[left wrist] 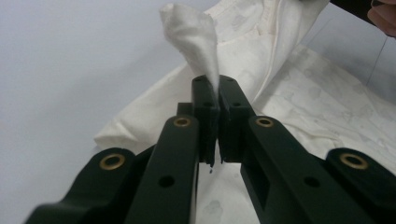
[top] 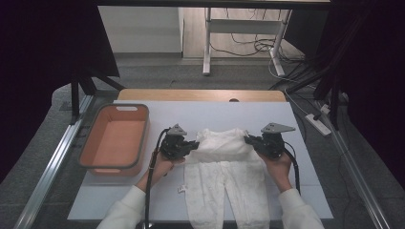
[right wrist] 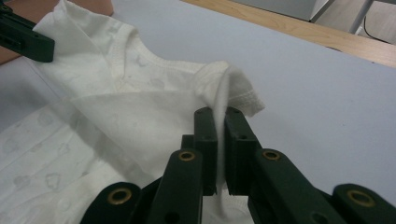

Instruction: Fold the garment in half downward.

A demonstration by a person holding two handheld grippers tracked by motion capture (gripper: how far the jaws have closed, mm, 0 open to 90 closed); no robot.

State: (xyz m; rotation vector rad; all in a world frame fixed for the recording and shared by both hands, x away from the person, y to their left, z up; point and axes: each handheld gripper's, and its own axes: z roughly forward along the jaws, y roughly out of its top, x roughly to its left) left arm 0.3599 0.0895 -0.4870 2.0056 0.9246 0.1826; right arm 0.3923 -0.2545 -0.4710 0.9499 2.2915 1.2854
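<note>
**Inspector:** Two grippers, both engaged. The left gripper has its jaws clenched on a pinch of the baby romper at one shoulder. The right gripper is clamped the same way on the opposite shoulder. The left gripper view shows a peak of white cloth standing up out of the closed jaws; the right gripper view shows a sleeve hem nipped between its jaws.

**Clerk:** And the garment's position?

**Inspector:** Lying on the white table sheet, roughly central, legs toward the person, neckline away. The legs lie flat and fairly smooth. The top portion is raised and doubled over between the grippers, so the chest area is bunched rather than flat.

**Clerk:** Stage of work, in your judgement?

**Inspector:** Early to middle of a fold, I would say. The romper is laid out and both shoulders are secured; that much is done. The top edge appears to be on its way over toward the legs but is not laid down, and no finished crease is visible. The legs remain unfolded.

**Clerk:** The orange basket?

**Inspector:** Left of the garment, well apart from it, nothing inside as far as the high view shows. If it is the destination, placing remains outstanding.
</note>
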